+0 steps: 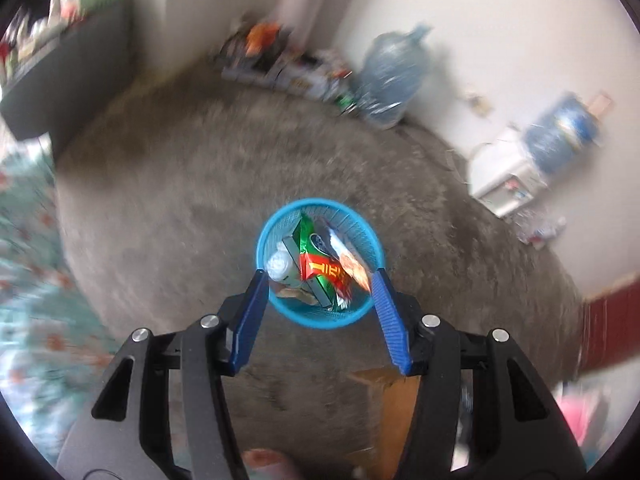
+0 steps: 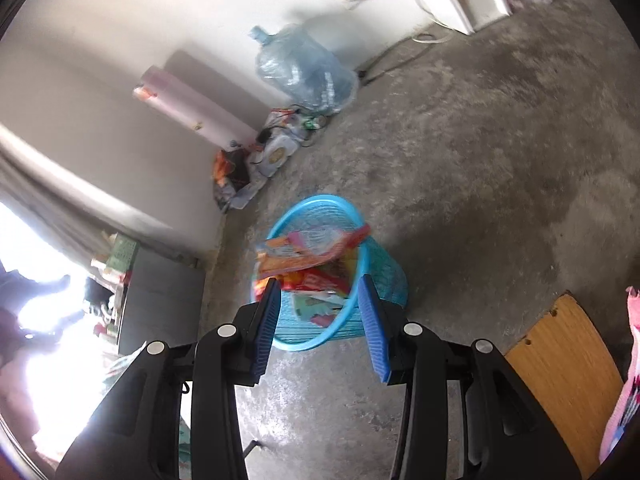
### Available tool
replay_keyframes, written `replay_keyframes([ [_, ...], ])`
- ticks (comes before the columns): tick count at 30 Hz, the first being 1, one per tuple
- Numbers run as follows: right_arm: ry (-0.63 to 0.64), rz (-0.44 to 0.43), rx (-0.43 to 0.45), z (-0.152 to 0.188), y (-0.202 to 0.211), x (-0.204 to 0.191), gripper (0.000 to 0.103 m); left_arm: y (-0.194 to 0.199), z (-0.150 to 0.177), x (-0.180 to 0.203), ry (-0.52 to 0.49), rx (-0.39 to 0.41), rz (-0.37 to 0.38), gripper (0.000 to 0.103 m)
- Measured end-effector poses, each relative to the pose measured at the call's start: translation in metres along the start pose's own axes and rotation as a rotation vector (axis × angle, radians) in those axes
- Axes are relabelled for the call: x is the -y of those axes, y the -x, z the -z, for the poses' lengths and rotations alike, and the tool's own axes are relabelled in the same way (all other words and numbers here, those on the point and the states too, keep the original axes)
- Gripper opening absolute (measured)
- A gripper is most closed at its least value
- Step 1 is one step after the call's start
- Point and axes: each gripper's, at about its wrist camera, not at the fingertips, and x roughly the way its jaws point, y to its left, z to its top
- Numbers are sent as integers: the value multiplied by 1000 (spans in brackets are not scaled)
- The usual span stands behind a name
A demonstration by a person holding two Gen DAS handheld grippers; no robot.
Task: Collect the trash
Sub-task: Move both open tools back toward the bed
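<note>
One blue mesh bin (image 1: 320, 320) on a grey concrete floor (image 1: 160, 200), seen from two cameras. Inside it, a heap of trash: one green and red wrapper (image 1: 320, 270), one white bottle (image 1: 280, 266), one orange-tipped packet (image 1: 354, 266), more scraps underneath, too jumbled to count.

Left gripper (image 1: 320, 274) above the bin, pointing steeply down, its two blue fingers (image 1: 250, 320) spread wide with nothing between them; bin framed in the gap, well below.

Right gripper (image 2: 320, 284) beside the same bin (image 2: 384, 264), aimed down at a slant, two blue fingers (image 2: 374, 332) parted midway, empty; no contact with the orange and red wrappers (image 2: 308, 248) poking over the rim.

Along the pale wall: one large clear water jug (image 2: 306, 70) on the floor, one white water dispenser (image 1: 504, 176) topped by a second blue jug (image 1: 560, 132), one pink roll (image 2: 192, 100) leaning in the corner, one pile of clutter (image 2: 256, 160) at its foot. One wooden board (image 2: 568, 376) at the right edge. View from the left gripper strongly blurred.
</note>
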Motion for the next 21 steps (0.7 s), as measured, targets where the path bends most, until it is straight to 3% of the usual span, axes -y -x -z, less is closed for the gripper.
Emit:
replay_keyframes([
  [4, 162, -54, 38, 6, 26, -59, 40, 97, 46, -2, -112, 120, -11, 72],
  [6, 233, -87, 55, 12, 43, -88, 42, 141, 74, -10, -104, 192, -39, 76],
  [10, 400, -167, 99, 29, 89, -149, 51, 214, 125, -27, 12, 329, -77, 84],
  [13, 526, -225, 131, 50, 127, -193, 61, 255, 165, -37, 97, 404, -165, 92],
  [21, 735, -325, 121, 114, 203, -268, 87, 300, 253, -67, 380, 436, -362, 94],
])
